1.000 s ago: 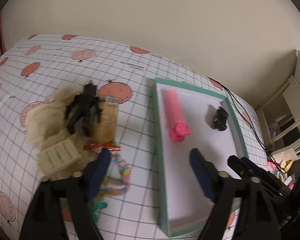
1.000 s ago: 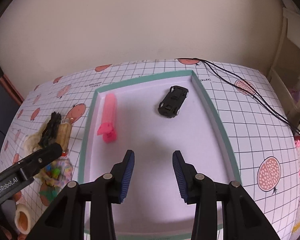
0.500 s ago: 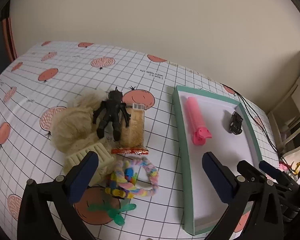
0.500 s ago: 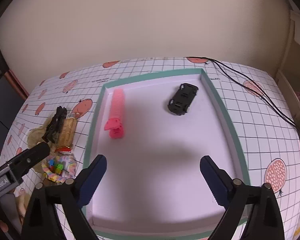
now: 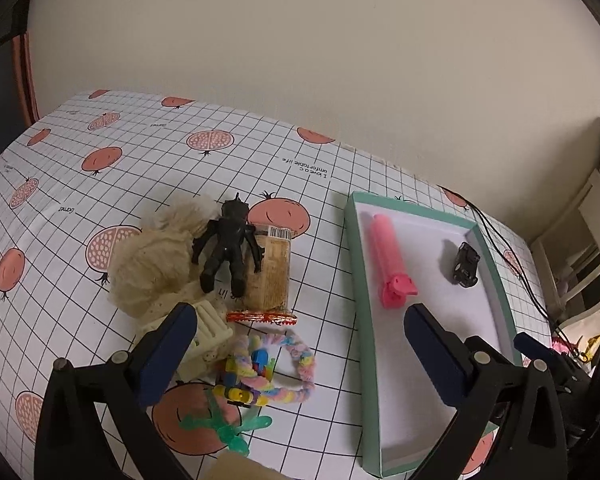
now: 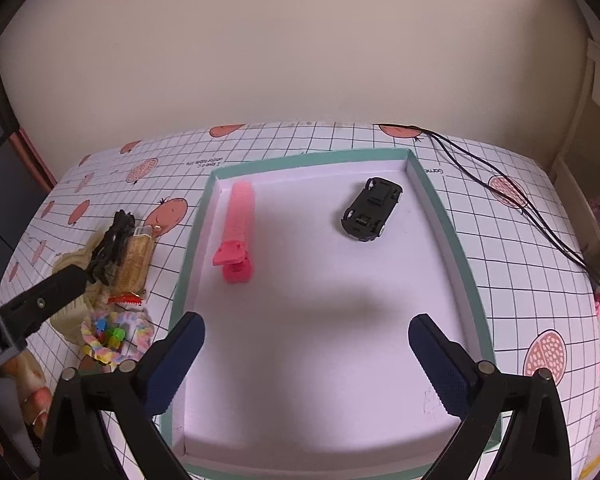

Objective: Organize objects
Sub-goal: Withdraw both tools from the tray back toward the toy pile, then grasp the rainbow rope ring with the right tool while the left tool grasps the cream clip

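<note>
A green-rimmed white tray (image 5: 355,264) (image 6: 444,216) holds a pink clip-like toy (image 5: 390,260) (image 6: 238,232) and a small black toy car (image 5: 465,265) (image 6: 372,208). Left of the tray lies a pile: a black figure (image 5: 228,244) (image 6: 110,246) on a snack packet (image 5: 274,272), a beige fluffy item (image 5: 152,260), a cream crate (image 5: 208,340), and a pastel braided ring (image 5: 276,364) (image 6: 116,338). My left gripper (image 5: 296,344) hovers open above the ring and the tray's left rim, holding nothing. My right gripper (image 6: 306,354) hangs open over the tray's near half, empty.
A green plastic piece (image 5: 224,430) lies at the pile's near edge. Black cables (image 6: 500,192) trail across the tablecloth right of the tray. Pale shelving (image 5: 580,240) stands at the far right. The wall runs close behind the table. A hand (image 6: 32,392) holds the left gripper.
Both grippers opened wide from a narrower gap and pulled up and back from the table. The left view now takes in more of the pile. No object moved.
</note>
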